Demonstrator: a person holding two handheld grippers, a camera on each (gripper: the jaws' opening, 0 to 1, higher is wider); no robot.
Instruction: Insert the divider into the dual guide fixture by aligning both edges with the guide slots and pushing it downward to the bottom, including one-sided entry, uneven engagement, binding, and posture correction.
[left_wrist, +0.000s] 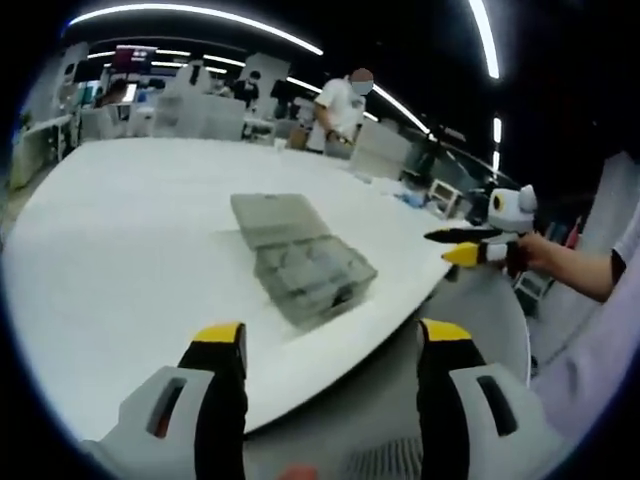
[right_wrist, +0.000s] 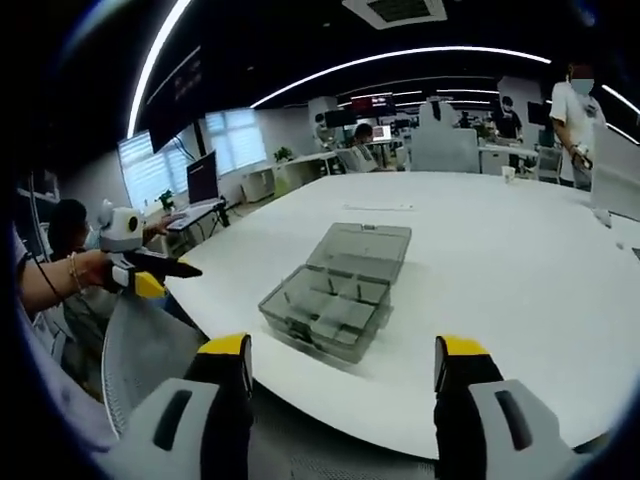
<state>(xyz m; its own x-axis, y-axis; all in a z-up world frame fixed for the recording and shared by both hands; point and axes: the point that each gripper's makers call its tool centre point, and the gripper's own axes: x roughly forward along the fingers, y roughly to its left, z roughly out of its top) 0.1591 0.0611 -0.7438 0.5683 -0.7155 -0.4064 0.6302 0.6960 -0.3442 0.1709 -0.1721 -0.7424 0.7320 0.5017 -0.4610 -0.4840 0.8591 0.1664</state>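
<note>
Both grippers are held apart in the air, jaws spread wide and empty. The left gripper (left_wrist: 332, 350) and the right gripper (right_wrist: 345, 362) are each gripped by a hand (left_wrist: 535, 252).

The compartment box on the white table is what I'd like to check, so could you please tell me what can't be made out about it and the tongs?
- Divider: not identifiable; the compartment box has smoky walls and the left gripper view is blurred.
- Guide slots: too small in either view.
- Left tongs and right tongs: open and empty, bases cut off by the bottom edge.
- Box lid: lies open; hinge detail blurred.
</note>
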